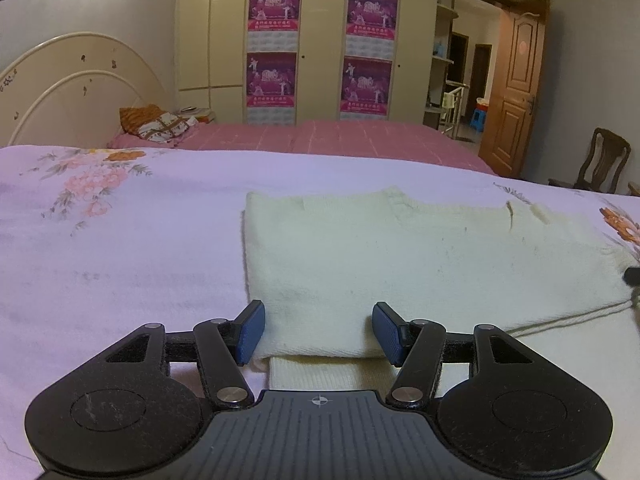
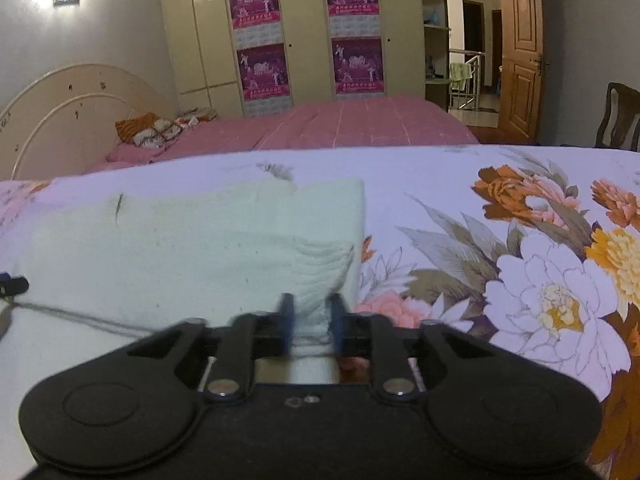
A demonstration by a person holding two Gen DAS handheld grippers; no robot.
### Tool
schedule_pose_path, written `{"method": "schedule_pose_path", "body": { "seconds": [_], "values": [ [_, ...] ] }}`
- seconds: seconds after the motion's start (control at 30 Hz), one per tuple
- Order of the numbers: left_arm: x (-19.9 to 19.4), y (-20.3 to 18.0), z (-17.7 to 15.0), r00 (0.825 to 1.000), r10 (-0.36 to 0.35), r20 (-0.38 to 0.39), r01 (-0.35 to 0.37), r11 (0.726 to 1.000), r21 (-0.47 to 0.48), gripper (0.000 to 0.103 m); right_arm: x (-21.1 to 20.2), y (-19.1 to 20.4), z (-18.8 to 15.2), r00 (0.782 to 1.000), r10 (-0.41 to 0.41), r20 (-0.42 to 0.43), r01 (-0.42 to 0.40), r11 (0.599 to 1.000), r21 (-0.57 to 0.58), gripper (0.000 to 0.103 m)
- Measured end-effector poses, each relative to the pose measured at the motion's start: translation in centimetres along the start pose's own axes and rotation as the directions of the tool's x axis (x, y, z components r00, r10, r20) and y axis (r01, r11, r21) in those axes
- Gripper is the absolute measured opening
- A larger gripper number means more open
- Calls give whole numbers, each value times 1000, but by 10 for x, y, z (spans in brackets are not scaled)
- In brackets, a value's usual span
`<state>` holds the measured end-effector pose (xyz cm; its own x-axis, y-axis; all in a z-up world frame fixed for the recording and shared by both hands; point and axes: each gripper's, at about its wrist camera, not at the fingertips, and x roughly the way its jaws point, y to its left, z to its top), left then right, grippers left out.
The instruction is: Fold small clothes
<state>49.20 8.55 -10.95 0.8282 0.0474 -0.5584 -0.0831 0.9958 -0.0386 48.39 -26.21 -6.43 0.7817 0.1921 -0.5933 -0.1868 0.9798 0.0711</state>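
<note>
Left wrist view: the left tongs (image 1: 319,332) are seen spread wide, released, their blue pads (image 1: 251,332) set either side of the near folded edge of a cream knitted sweater (image 1: 400,256). The sweater is laid flat on a floral bedspread (image 1: 120,248), close to the bed's near edge. A loose thread (image 1: 560,322) is trailed from the sweater's right side. In the right wrist view, the right tongs (image 2: 311,322) are blurred and nearly closed, and the sweater's (image 2: 200,248) near right corner is pinched between them. Large printed flowers (image 2: 552,280) are seen on the bedspread to the right.
</note>
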Motion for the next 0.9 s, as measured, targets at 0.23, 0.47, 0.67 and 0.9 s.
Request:
{"method": "schedule_pose_path", "body": {
  "seconds": [0.23,0.47,0.67,0.9],
  "values": [
    [-4,0,0,1000,7,4,-7,1000,4,59,-6,-2,-4,1000,-17,-18,17,1000,-23,6],
    [-7,-69,9,992,-121,23,118,986,115,59,-16,33,4,995,23,93,-19,999,-49,25],
    [7,-78,6,995,-101,-18,102,989,110,59,12,81,-10,991,132,-21,-134,974,-181,19],
    [-8,-28,-3,997,-71,-10,71,996,44,59,10,14,-7,999,-33,-14,32,998,-56,12]
  ]
}}
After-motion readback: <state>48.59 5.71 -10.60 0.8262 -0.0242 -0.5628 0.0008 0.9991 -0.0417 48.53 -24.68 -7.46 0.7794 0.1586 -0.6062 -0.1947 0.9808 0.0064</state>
